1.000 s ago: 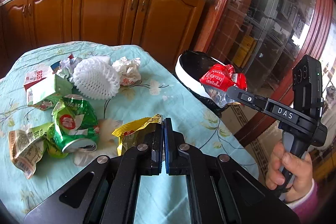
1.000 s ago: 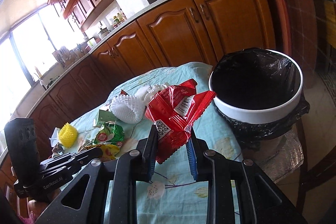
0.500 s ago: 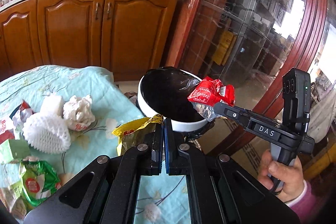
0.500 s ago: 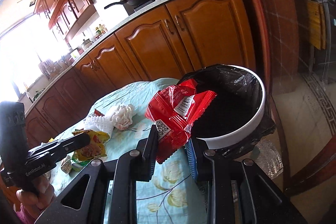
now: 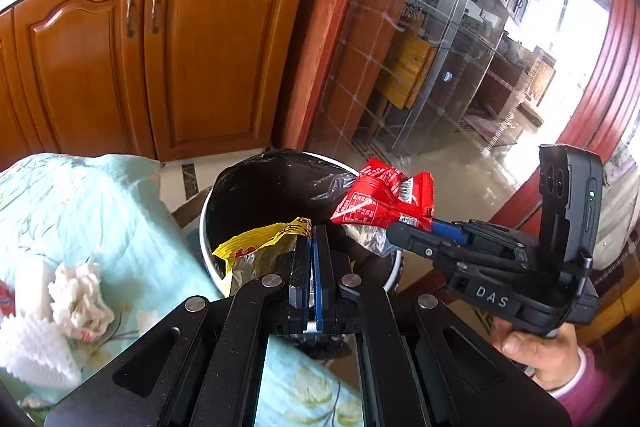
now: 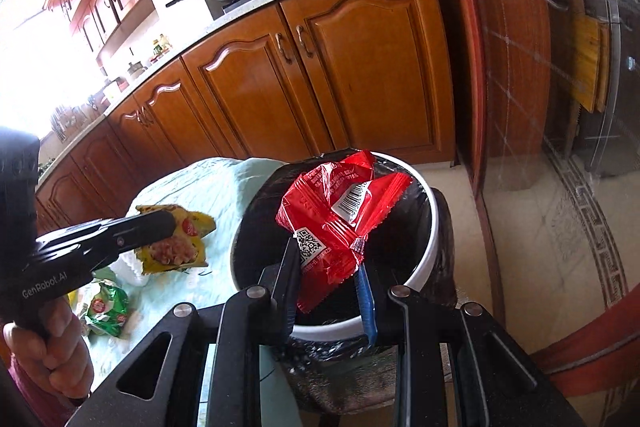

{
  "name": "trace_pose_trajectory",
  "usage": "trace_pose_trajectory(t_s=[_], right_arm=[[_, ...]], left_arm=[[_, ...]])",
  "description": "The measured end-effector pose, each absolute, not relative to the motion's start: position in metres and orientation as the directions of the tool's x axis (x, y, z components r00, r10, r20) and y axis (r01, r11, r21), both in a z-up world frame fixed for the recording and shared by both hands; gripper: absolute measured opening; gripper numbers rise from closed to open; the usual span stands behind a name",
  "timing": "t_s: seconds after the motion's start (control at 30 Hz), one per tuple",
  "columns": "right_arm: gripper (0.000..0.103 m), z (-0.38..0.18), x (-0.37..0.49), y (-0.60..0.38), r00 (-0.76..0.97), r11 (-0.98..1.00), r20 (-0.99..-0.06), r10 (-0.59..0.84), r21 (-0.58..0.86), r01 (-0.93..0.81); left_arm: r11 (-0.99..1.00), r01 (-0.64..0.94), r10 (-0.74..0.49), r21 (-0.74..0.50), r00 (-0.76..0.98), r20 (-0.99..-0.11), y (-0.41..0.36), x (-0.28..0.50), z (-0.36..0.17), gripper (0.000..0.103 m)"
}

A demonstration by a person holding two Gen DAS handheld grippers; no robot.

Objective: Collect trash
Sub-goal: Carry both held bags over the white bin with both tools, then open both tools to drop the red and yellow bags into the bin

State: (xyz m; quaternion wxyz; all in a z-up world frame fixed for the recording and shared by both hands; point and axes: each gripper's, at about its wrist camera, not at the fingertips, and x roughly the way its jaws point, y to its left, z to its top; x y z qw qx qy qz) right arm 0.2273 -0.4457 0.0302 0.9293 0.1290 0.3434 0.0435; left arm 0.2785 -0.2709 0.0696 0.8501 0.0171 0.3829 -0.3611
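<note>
- Now both my claws carry trash at the bin, and nothing is dropped yet.
- Left on the desk: a crumpled tissue, a white foam net and a green wrapper.
- Whether anything already lies in the bin's black liner I cannot tell.
- My left claw is pinched fully together on the yellow wrapper, which hangs at the bin's near rim, beside the desk edge.
- My right claw stands narrowly parted, its jaws clamping the red wrapper right over the bin mouth.
- I judge the next step is letting both go, red one first.
</note>
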Motion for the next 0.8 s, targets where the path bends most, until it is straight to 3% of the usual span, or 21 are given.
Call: trace_pose_trajectory(t_s=[0.47,0.53,0.6,0.67,0.8], right_arm=[[0.026,0.015,0.261,-0.459,0.689,0.98,-0.71,0.15,0.2,-0.007],[0.026,0.013,0.264,-0.459,0.677,0.981,-0.72,0.15,0.194,-0.012],[0.03,0.01,0.267,-0.457,0.667,0.981,-0.729,0.153,0.191,-0.017],[0.033,0.009,0.27,-0.456,0.662,0.981,-0.734,0.153,0.191,-0.015],[0.043,0.008,0.267,-0.457,0.665,0.98,-0.73,0.156,0.201,-0.008]], left_arm=[[0.752,0.603,-0.556,-0.266,0.363,-0.748,-0.299,0.313,0.037,0.002],[0.755,0.596,-0.552,-0.275,0.349,-0.757,-0.299,0.315,0.034,0.007],[0.759,0.589,-0.546,-0.277,0.345,-0.763,-0.298,0.316,0.031,0.027],[0.761,0.587,-0.548,-0.276,0.354,-0.758,-0.294,0.313,0.031,0.036],[0.762,0.587,-0.55,-0.274,0.364,-0.752,-0.286,0.309,0.03,0.036]])
